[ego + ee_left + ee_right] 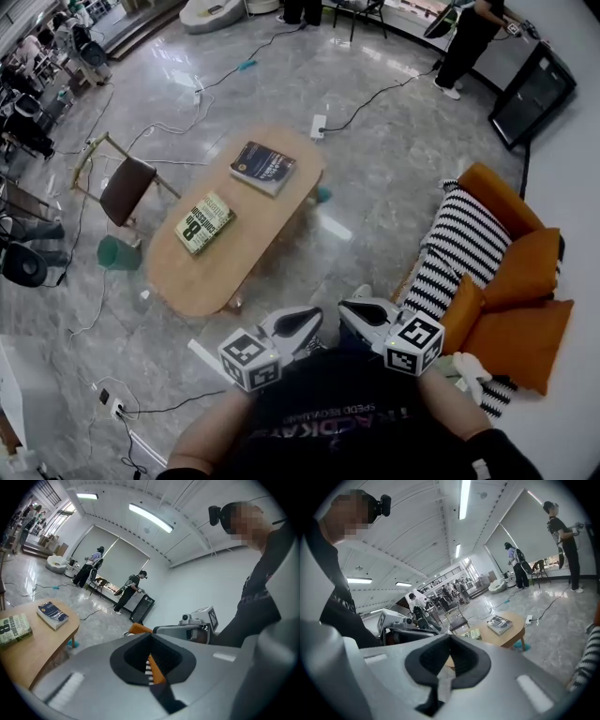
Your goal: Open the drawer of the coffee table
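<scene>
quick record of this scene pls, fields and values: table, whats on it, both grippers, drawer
coffee table: oval, wooden, ahead of the person
on table: blue book at far end, green book nearer, apart
drawer: not visible in any view
left gripper: shut, empty, near the person's chest
right gripper: shut, empty, clear of the table
nearby: chair left of table, orange sofa right

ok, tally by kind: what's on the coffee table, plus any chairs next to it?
Books: 2, blue book and green book
Chair: 1
Total: 3
</scene>
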Motion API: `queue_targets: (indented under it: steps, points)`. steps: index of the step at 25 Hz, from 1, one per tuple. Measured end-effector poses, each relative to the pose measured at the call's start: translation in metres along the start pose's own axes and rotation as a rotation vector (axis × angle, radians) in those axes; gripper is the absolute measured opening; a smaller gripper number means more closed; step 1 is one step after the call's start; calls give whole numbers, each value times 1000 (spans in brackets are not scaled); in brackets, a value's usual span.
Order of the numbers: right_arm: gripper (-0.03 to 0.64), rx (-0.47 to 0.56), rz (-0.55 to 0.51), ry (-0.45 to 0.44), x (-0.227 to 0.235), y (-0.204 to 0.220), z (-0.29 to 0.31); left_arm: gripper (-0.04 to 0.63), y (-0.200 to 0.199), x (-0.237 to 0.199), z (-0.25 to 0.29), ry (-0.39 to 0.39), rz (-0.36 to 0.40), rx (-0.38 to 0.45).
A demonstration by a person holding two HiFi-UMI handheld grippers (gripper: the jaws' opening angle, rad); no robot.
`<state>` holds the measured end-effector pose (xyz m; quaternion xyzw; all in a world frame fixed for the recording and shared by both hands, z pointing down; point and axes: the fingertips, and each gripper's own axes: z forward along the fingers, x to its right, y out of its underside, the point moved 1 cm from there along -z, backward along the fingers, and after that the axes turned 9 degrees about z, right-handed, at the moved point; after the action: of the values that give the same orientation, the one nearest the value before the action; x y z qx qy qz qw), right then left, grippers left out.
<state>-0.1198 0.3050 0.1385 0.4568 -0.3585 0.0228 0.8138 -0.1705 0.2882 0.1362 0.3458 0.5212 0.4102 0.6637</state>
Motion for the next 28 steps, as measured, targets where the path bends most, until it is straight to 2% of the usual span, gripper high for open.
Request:
queue_targets:
  steps: [15,21,28]
  points:
    - [2,-19,-9,9,14,-10,4,0,-7,-12,9,-25,-10,7]
    - [0,-17,15,-7,35,-36,-1,1,-24,-16,28,-50,-9,9]
    - [2,-61,-20,-60,56,-67,9,0,-43,-31,54,-92,-7,30]
